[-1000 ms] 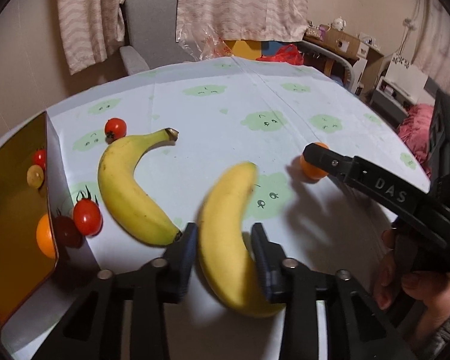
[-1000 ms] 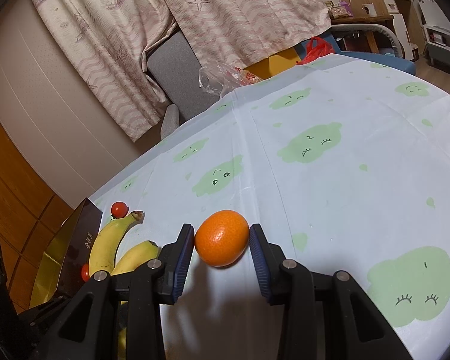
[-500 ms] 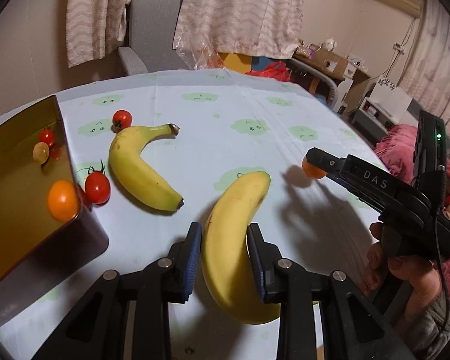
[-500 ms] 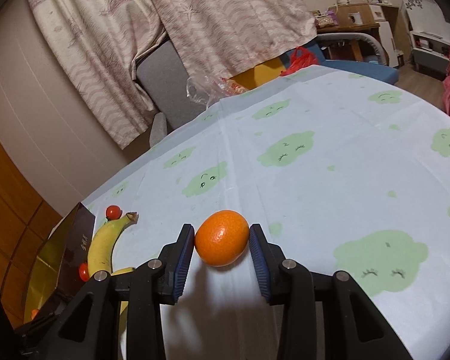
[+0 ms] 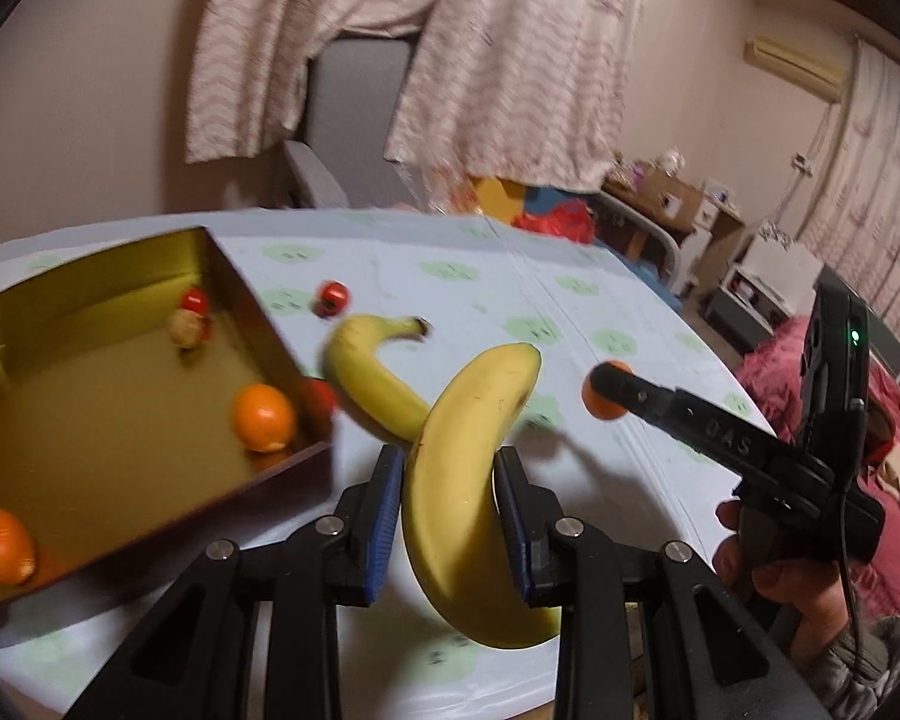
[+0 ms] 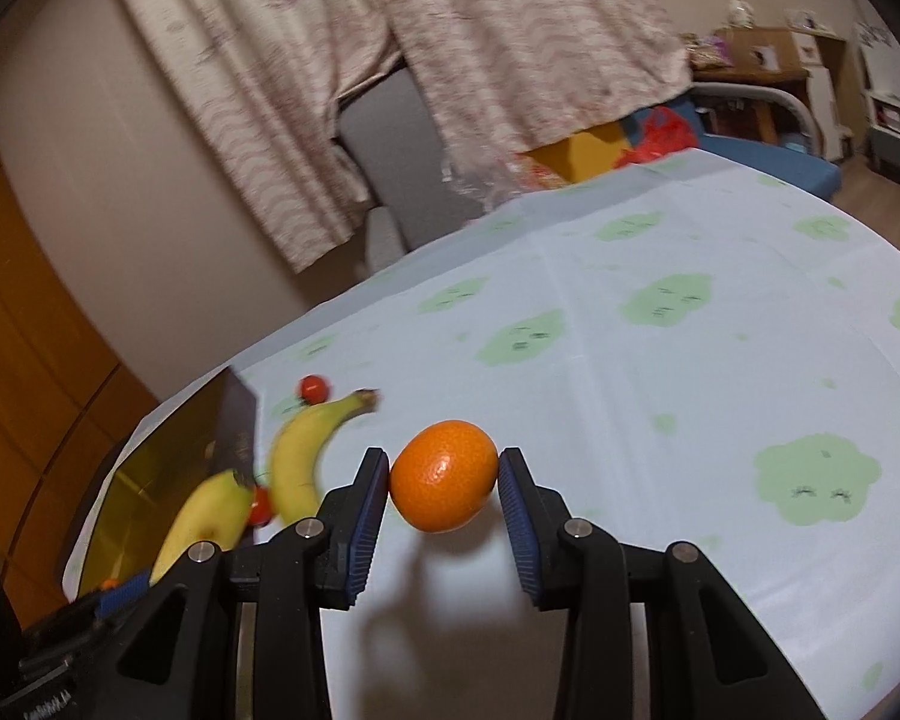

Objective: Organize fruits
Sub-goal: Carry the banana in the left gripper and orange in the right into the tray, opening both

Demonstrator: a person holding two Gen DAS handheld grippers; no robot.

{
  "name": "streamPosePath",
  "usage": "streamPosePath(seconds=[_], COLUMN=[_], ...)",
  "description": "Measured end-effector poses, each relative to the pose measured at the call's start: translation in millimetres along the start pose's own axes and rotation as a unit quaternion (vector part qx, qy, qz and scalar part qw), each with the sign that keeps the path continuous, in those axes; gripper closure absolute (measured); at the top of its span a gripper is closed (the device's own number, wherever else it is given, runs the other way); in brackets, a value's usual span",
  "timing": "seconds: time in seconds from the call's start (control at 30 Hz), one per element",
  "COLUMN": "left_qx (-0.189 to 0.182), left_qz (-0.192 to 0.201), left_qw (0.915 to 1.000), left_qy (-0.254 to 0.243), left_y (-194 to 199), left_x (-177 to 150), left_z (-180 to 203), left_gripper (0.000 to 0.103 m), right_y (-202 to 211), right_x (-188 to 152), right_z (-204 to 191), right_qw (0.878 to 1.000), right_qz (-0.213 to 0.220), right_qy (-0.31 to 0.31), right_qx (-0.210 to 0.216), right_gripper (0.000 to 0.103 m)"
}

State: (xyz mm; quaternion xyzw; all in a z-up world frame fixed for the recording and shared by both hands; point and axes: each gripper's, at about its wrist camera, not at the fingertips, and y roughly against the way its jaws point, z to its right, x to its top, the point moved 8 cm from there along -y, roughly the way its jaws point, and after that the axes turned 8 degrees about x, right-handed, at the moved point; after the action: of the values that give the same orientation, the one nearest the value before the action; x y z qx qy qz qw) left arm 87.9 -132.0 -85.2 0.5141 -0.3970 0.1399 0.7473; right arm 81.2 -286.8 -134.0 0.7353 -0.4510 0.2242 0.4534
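My left gripper [image 5: 448, 498] is shut on a yellow banana [image 5: 468, 468], held in the air above the table to the right of the gold box [image 5: 120, 372]. My right gripper [image 6: 443, 483] is shut on an orange mandarin [image 6: 444, 474], lifted over the pale blue tablecloth [image 6: 660, 372]. In the left wrist view the mandarin [image 5: 606, 405] shows at the tip of the right gripper. A second banana [image 5: 375, 381] lies on the table beside the box. The box holds two mandarins [image 5: 264, 417] and small tomatoes [image 5: 193, 300].
A cherry tomato [image 5: 332, 298] lies on the cloth behind the lying banana, another [image 5: 321, 399] against the box wall. A grey chair [image 5: 342, 120] and curtains stand behind the table. A person's hand [image 5: 810, 576] holds the right gripper at the table's right edge.
Both grippers have risen from the table with their fruit. The left gripper has carried its banana higher and closer to the gold box, whose inside now shows more fully.
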Motion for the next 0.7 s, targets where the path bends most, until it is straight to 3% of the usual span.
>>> streamPosePath(seconds=[0.27, 0.7], left_qx=[0.042, 0.147], left_qz=[0.037, 0.058], left_qw=[0.9970, 0.9780], left_qy=[0.054, 0.136], left_y=[32, 49], left_x=[18, 33], left_z=[-71, -209], left_gripper=[0.072, 0.072], right_y=[-14, -65], right_x=[-7, -33], right_z=[-60, -172], right_qw=[0.998, 0.980], right_qz=[-0.022, -0.092], right_qy=[0.043, 0.147], right_qx=[0.039, 0.096], right_gripper=[0.065, 0.065])
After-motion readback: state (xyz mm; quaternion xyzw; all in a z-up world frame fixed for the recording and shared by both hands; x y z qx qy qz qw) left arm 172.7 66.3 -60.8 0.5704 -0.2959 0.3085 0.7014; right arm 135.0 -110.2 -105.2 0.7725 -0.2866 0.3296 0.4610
